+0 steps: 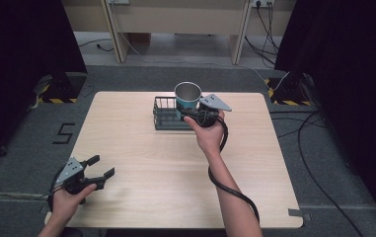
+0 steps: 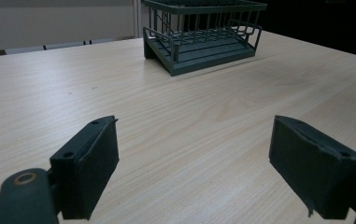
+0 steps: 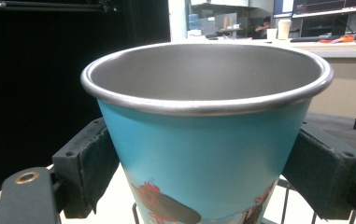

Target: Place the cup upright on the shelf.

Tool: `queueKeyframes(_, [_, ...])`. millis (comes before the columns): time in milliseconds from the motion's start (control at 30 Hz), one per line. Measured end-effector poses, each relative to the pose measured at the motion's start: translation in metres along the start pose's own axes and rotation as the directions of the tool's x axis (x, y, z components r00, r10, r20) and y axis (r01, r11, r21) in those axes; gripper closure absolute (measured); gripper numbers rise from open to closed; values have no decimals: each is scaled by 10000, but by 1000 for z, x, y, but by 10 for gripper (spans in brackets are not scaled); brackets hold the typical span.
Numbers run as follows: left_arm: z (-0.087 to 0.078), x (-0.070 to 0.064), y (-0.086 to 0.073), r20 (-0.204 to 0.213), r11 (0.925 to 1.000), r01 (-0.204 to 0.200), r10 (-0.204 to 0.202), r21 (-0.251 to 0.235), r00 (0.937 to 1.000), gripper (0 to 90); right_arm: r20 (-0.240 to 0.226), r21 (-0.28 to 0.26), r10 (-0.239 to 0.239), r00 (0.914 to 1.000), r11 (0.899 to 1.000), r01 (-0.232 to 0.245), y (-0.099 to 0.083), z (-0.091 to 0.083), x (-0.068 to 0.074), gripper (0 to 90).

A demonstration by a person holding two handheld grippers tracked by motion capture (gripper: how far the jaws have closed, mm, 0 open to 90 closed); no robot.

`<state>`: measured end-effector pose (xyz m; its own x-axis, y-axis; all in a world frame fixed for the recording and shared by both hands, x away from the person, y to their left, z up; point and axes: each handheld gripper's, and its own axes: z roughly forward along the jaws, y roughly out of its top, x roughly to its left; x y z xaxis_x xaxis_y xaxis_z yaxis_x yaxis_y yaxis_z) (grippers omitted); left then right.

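Cup pinched between jaws of my right gripper, blue wall with cartoon print, steel rim, upright, mouth up. High view: cup held over right end of dark wire rack, table's 12 o'clock. My left gripper at 8 o'clock, jaws spread wide, nothing between them, low over bare wood, well apart from rack

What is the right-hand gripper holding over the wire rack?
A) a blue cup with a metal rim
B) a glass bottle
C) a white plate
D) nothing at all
A: in the right gripper view the jaws of the right gripper press against both sides of a blue cup with a metal rim, and the high view shows it held at the wire rack.
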<state>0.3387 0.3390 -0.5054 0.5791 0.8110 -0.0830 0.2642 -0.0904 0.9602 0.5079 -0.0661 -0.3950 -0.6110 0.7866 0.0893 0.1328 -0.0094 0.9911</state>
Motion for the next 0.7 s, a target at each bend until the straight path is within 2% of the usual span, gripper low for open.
queueKeyframes(700, [0, 0, 0, 12, 10000, -5, 5, -19, 10000, 152, 459, 195, 59, 9989, 9998, -68, 8, 23, -11, 167])
